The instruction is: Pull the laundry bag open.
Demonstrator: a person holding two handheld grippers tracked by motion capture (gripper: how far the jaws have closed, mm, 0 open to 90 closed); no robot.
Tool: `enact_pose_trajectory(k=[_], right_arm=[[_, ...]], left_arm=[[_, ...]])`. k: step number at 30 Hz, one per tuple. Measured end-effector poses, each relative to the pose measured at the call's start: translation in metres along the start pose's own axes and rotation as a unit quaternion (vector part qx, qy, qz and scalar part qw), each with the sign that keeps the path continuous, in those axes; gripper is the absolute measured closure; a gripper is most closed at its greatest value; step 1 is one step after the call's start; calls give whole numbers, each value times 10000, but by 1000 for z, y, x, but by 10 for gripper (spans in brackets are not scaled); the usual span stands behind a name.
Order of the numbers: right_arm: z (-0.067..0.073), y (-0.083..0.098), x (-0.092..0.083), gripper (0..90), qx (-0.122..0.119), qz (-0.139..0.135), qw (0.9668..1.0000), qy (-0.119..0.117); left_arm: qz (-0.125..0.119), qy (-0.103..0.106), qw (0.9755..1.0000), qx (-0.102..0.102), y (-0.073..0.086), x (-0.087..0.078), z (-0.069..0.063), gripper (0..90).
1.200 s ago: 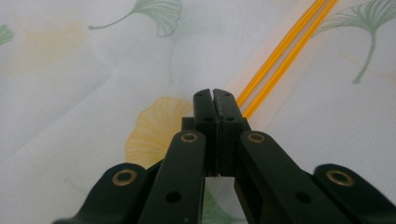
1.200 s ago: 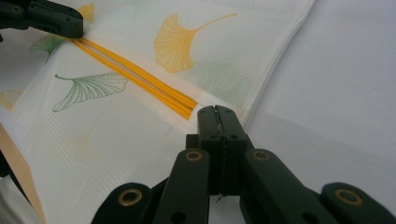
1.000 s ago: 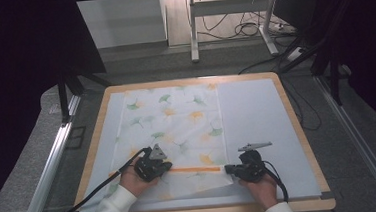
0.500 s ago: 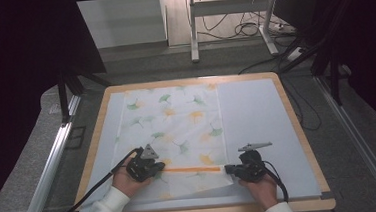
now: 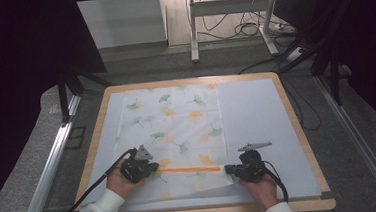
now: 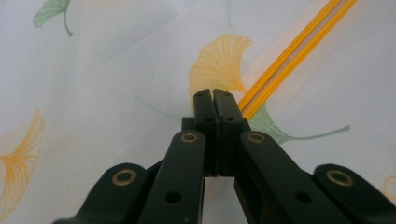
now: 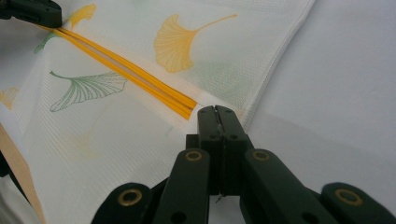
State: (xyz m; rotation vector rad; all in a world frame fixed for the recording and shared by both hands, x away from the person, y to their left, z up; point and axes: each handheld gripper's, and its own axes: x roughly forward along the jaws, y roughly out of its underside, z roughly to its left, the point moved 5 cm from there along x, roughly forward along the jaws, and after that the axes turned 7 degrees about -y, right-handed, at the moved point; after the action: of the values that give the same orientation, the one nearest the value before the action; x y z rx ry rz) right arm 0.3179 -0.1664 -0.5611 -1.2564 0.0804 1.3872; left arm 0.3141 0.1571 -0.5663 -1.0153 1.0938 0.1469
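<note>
A white cloth point(image 5: 177, 122) printed with green and yellow ginkgo leaves lies flat on a white board point(image 5: 262, 116). Its near edge is folded, with a double orange stripe point(image 5: 190, 169) running across it. My left gripper point(image 5: 153, 166) is shut, tips down on the cloth at the stripe's left end. In the left gripper view the shut tips point(image 6: 213, 93) touch the cloth point(image 6: 116, 70) beside the stripe point(image 6: 289, 51). My right gripper point(image 5: 227, 169) is shut at the stripe's right end. Its tips point(image 7: 215, 109) sit at the cloth's point(image 7: 116, 140) edge by the stripe point(image 7: 126, 70). I see no cloth pinched between either pair of jaws.
The board has a wooden rim point(image 5: 298, 128), and bare white surface lies right of the cloth. Metal rails point(image 5: 45, 171) run along both sides of the table. Beyond it stand a desk frame point(image 5: 193, 30) and floor cables point(image 5: 251, 29).
My left gripper has slid left along the cloth, uncovering more of the orange stripe. The right gripper has stayed where it was.
</note>
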Motion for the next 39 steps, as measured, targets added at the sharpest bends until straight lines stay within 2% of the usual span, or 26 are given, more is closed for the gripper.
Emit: enact_pose_trajectory(k=[20, 24, 39], right_arm=[[0, 0, 0, 896, -12, 9, 10000, 7], [0, 0, 0, 896, -9, 14, 10000, 8], [0, 0, 0, 896, -14, 15, 10000, 8]], left_arm=[[25, -58, 9994, -340, 21, -13, 20, 900], [61, -174, 9992, -361, 26, -16, 25, 900], [108, -317, 9978, -577, 44, -27, 41, 900]])
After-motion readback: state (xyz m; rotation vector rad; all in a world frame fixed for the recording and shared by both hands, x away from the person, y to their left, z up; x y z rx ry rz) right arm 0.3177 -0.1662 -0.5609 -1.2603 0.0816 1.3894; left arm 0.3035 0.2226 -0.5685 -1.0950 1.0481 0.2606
